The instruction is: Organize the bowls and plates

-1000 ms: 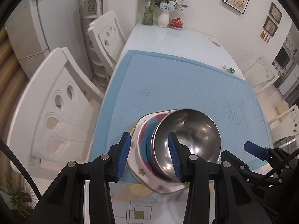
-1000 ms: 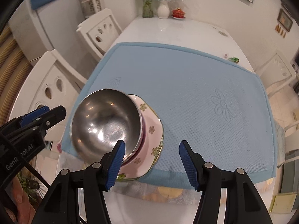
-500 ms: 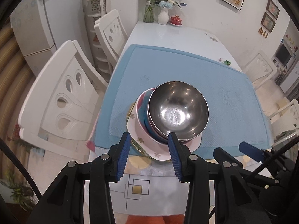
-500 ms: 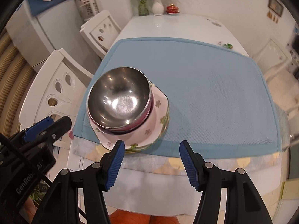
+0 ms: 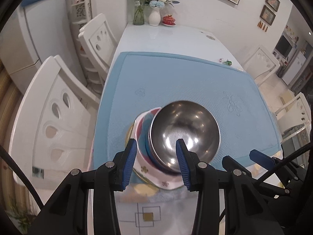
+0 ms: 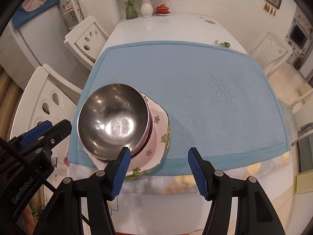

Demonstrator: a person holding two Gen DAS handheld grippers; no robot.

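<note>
Item: steel bowl (image 5: 184, 135), round and polished, mouth up, sitting on top of a stack. Beneath it, rims of a blue bowl (image 5: 144, 124) and a pink bowl (image 6: 150, 130) are showing, nested one in the other. The whole pile is resting on a pink square plate (image 6: 157, 137) with small flower prints, which in turn is lying over another plate with a green-gold rim (image 6: 151, 170).

Location: the stack is standing at the near left corner of a light blue mat (image 6: 195, 82), which is covering most of the white surface (image 6: 166, 29). The lowest plates are overhanging the mat's near edge slightly.

Left gripper (image 5: 156, 163): hovering above the near side of the stack, jaws parted and grasping nothing. In its own view the blue pads are framing the near rim of the steel bowl and the plate edge, though contact is not showing.

Right gripper (image 6: 158, 168): hanging to the right of the stack, jaws standing wider apart and released, with only mat and the surface edge between them. Its left pad is lining up with the steel bowl's near rim in the view; touching cannot be told.

Surroundings: a glass vase of greenery (image 6: 131, 5), a white vase of blue flowers (image 6: 146, 8) and a red lidded cup (image 6: 162, 9) are standing at the far end of the surface. A small green object (image 6: 225, 43) is lying just beyond the mat's far right corner. White chairs (image 5: 58, 121) are standing along the left side.
</note>
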